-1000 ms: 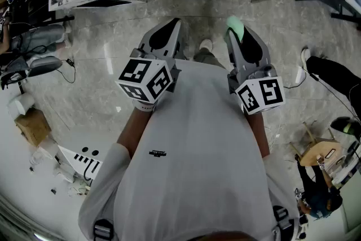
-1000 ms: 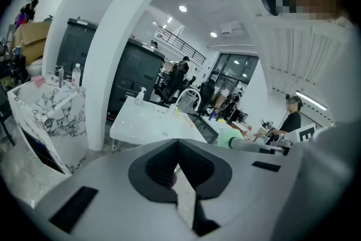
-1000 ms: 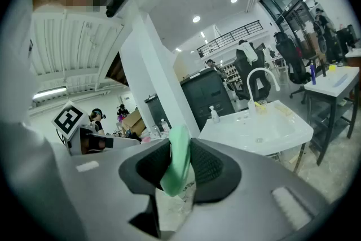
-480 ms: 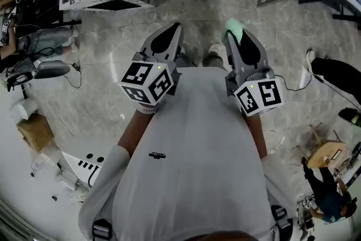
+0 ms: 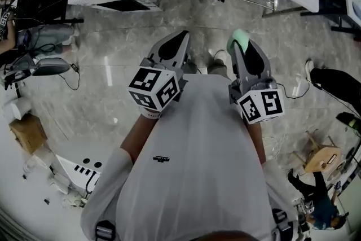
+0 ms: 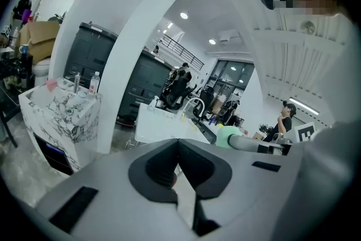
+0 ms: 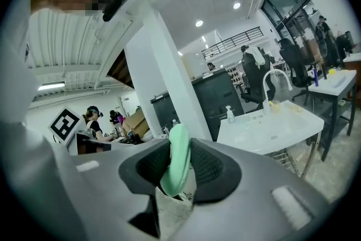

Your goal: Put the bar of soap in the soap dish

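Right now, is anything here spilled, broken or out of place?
Nothing stands out. The green soap bar sits on edge, pinched in the right gripper, poking past its tips. The left gripper is shut and empty.

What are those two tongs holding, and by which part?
Right tongs pinch the green soap bar across its flat faces, one end sticking out. Left tongs: empty.

We are looking through heavily curved fisheye pictures that are fading to black at the corners, while small ceiling lights [image 6: 184, 16] are shining brightly in both gripper views and a pale glare is lying on the polished floor [image 5: 104, 73] in the dimmer head view.
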`<control>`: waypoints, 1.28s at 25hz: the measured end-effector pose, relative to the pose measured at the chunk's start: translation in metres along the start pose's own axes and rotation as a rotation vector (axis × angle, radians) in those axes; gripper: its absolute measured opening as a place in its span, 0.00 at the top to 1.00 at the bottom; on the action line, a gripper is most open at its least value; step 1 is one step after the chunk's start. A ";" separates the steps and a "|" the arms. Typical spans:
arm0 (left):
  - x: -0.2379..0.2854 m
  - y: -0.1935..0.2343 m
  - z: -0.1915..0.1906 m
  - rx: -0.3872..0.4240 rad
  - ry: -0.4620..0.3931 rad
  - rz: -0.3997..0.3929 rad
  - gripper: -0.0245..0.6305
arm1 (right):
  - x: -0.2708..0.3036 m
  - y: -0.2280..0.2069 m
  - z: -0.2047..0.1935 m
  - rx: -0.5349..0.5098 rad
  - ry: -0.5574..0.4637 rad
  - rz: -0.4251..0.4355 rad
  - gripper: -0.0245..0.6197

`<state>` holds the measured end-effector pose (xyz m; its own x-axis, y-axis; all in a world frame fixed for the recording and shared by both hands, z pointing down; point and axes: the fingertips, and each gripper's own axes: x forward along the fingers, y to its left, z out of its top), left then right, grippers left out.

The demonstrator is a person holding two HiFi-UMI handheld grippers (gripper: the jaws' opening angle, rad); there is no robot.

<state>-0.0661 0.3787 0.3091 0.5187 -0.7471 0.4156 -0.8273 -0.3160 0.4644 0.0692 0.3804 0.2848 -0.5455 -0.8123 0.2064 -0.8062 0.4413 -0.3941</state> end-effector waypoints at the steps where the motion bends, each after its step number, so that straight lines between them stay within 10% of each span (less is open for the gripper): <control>1: -0.005 0.006 0.000 -0.003 -0.003 -0.004 0.95 | 0.002 0.004 -0.001 -0.007 -0.002 -0.007 0.77; 14: -0.034 0.054 -0.002 0.001 0.020 -0.059 0.95 | 0.020 0.029 -0.007 -0.007 -0.044 -0.108 0.77; 32: 0.051 0.061 0.045 0.046 0.059 -0.095 0.95 | 0.075 -0.021 0.023 0.024 -0.082 -0.136 0.77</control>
<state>-0.0997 0.2950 0.3232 0.6057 -0.6773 0.4177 -0.7824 -0.4112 0.4677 0.0511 0.3014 0.2879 -0.4101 -0.8929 0.1860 -0.8651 0.3162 -0.3893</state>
